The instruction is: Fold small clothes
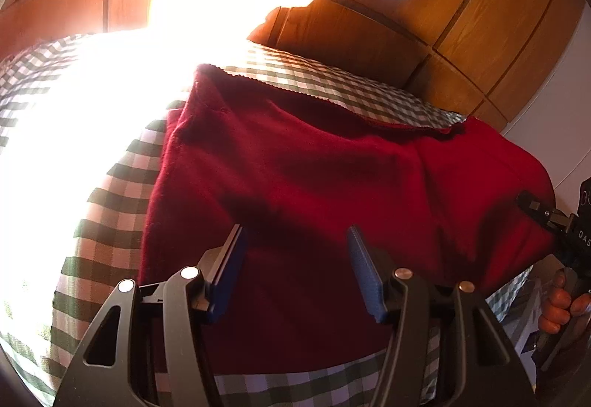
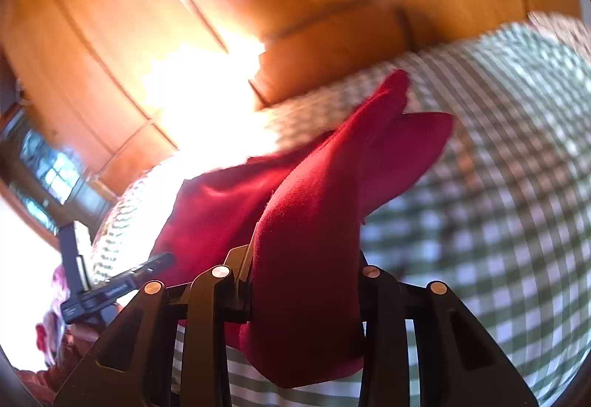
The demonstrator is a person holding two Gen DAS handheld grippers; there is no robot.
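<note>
Your left gripper (image 1: 295,274) hangs wide open over the red garment (image 1: 314,178), which lies on the checked cloth (image 1: 110,185). Your right gripper (image 2: 303,281) pinches a raised fold of it.

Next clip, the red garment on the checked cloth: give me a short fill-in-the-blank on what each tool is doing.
1. The garment is coloured ____.
2. It lies on a cloth with a ____ pattern.
3. The left tool has its jaws ____, over the garment.
4. The right tool is ____ on a bunch of the garment.

Missing words: red; checked; open; shut
</note>
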